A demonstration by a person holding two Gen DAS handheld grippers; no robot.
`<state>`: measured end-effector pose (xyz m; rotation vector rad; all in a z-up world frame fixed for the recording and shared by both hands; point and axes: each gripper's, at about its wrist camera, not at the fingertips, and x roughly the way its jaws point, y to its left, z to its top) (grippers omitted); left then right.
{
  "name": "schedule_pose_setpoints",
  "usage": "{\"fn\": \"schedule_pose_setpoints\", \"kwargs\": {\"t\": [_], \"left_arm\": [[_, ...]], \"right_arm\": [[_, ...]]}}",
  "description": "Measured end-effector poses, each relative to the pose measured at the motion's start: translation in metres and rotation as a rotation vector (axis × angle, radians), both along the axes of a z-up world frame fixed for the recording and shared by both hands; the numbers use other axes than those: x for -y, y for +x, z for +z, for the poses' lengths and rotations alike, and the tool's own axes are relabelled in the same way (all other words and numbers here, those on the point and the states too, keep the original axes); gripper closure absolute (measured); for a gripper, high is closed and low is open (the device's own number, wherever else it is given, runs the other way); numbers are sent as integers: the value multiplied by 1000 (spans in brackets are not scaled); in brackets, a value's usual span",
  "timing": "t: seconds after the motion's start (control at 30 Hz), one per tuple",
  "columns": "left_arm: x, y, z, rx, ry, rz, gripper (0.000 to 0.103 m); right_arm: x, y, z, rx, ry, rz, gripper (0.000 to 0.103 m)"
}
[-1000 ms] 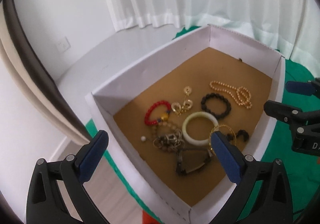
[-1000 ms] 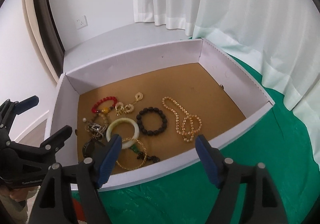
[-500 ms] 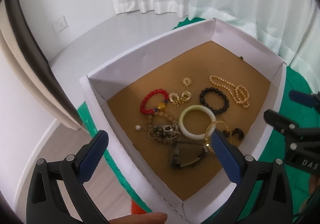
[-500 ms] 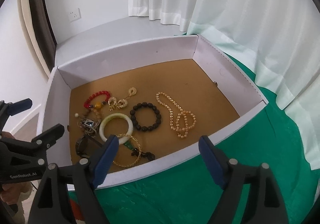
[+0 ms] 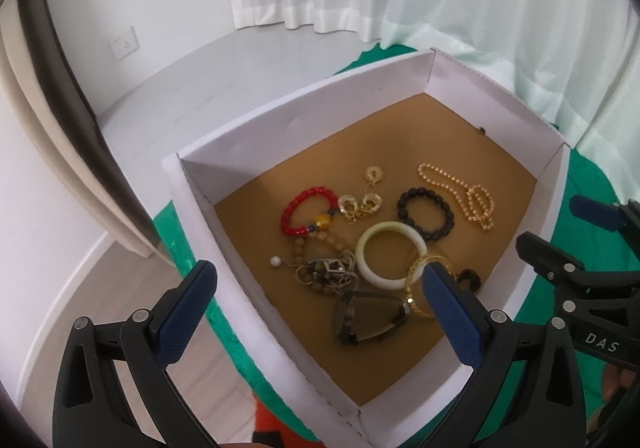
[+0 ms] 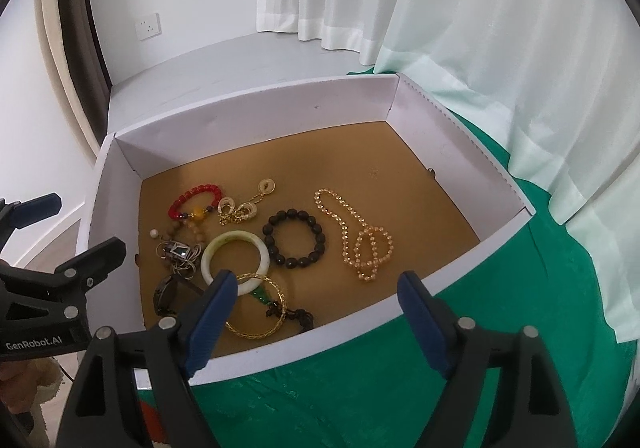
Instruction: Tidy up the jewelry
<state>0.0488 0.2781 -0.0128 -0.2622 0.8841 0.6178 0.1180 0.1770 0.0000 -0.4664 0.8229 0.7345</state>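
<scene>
A white cardboard box [image 5: 304, 119] [image 6: 248, 123] with a brown floor holds the jewelry. Inside lie a red bead bracelet [image 5: 306, 209] [image 6: 196, 199], a pale jade bangle [image 5: 392, 260] [image 6: 236, 256], a black bead bracelet [image 5: 426, 217] [image 6: 294, 244], a gold bead necklace [image 5: 460, 191] [image 6: 356, 236], a thin gold bangle [image 6: 256, 308], gold earrings [image 5: 360, 203] and a tangle of chains [image 5: 326, 274]. My left gripper [image 5: 320, 288] is open above the box's near corner. My right gripper [image 6: 316, 296] is open above the box's front wall. Both are empty.
The box stands on a green cloth [image 6: 400, 388] over a table. White curtains [image 6: 460, 7] hang behind and to the right. A wall socket [image 6: 149, 25] and a dark door frame [image 6: 76, 27] are at the left. Dark sunglasses [image 5: 368, 318] lie in the box.
Both grippers have shifted slightly, so the box sits a little differently in each view. The jaws stay open and the jewelry has not moved.
</scene>
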Motion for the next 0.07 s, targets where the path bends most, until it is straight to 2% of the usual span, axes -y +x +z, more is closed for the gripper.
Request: {"fn": "schedule_pose_setpoints", "kwargs": {"t": [0.07], "left_arm": [[1,0,1,7,10,2,1]], "right_arm": [[0,0,0,0,0,3,19]]}}
